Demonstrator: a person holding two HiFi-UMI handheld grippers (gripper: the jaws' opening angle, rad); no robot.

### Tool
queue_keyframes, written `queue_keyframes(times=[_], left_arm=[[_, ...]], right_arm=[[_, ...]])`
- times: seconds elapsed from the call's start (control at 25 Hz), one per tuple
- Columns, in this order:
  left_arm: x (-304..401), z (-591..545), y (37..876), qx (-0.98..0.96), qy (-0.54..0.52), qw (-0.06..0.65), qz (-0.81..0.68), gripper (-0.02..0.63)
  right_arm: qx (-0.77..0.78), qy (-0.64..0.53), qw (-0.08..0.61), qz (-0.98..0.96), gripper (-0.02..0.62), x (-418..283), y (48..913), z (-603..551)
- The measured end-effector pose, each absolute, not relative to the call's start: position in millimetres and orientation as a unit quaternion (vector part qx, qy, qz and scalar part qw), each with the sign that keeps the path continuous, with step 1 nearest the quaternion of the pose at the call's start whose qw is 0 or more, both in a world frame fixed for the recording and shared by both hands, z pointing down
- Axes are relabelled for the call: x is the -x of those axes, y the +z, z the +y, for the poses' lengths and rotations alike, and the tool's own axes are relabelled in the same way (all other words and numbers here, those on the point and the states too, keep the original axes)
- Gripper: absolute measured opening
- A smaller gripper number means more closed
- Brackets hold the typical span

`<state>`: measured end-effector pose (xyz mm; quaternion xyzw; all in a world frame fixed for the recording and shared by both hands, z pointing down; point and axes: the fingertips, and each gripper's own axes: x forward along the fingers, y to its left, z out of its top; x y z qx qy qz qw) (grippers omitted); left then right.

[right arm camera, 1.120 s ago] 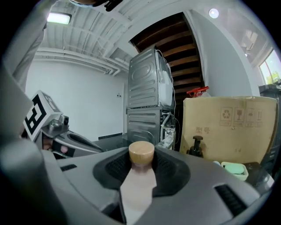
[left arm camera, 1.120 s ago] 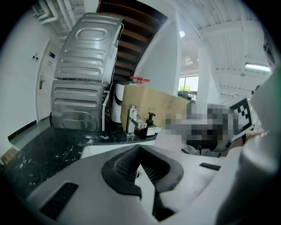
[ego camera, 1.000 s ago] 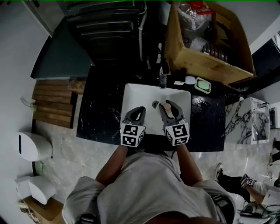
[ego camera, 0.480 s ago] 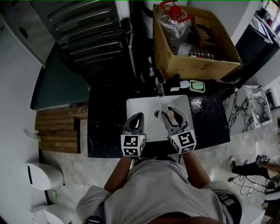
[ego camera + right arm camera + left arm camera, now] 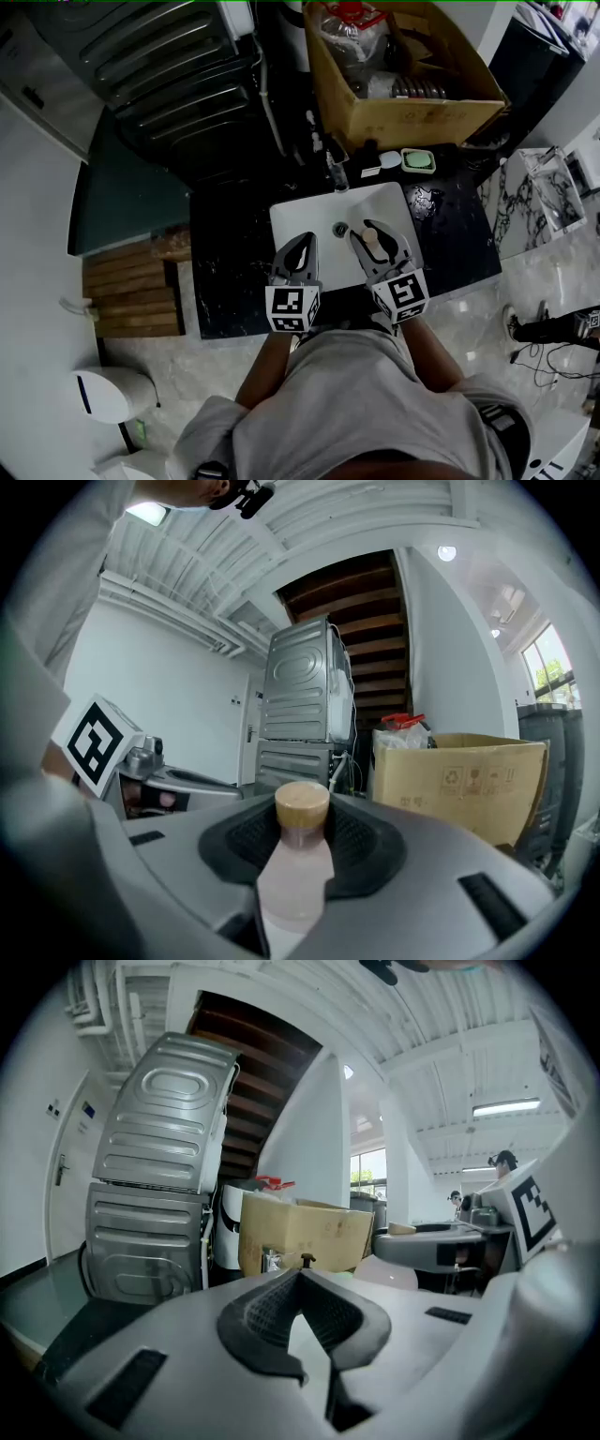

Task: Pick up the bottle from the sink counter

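Note:
A small pale pink bottle (image 5: 372,242) with a tan round cap sits between the jaws of my right gripper (image 5: 372,231), which is shut on it above the front of the white sink (image 5: 309,217). In the right gripper view the bottle (image 5: 296,864) stands upright, its cap level with the tips of the right gripper (image 5: 302,808). My left gripper (image 5: 305,241) hovers beside it over the sink's front left. It is shut, with nothing in it. In the left gripper view the left gripper (image 5: 300,1275) has its tips touching.
The sink is set in a black counter (image 5: 230,272), with a faucet (image 5: 336,174) at its back. Behind stand a cardboard box (image 5: 403,108), a green soap dish (image 5: 418,161) and a grey machine (image 5: 178,70). A wooden pallet (image 5: 131,295) lies to the left, a marble-topped unit (image 5: 539,202) to the right.
The head view has swung, so the room sits differently in the frame. Both grippers keep their places over the sink's front, and the bottle stays in the right one.

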<state>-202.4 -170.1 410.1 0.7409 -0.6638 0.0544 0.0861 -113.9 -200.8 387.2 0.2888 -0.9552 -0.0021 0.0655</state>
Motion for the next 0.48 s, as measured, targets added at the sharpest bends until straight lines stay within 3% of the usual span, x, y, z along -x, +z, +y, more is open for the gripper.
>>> queue_keyframes(times=[0.48], left_arm=[[193.7,-169.6,409.2,-0.750,0.057,0.089,-0.653,0.012]], right_arm=[[-0.289,-0.006,0.071,-0.955,0.137,113.0,386.7,-198.1]])
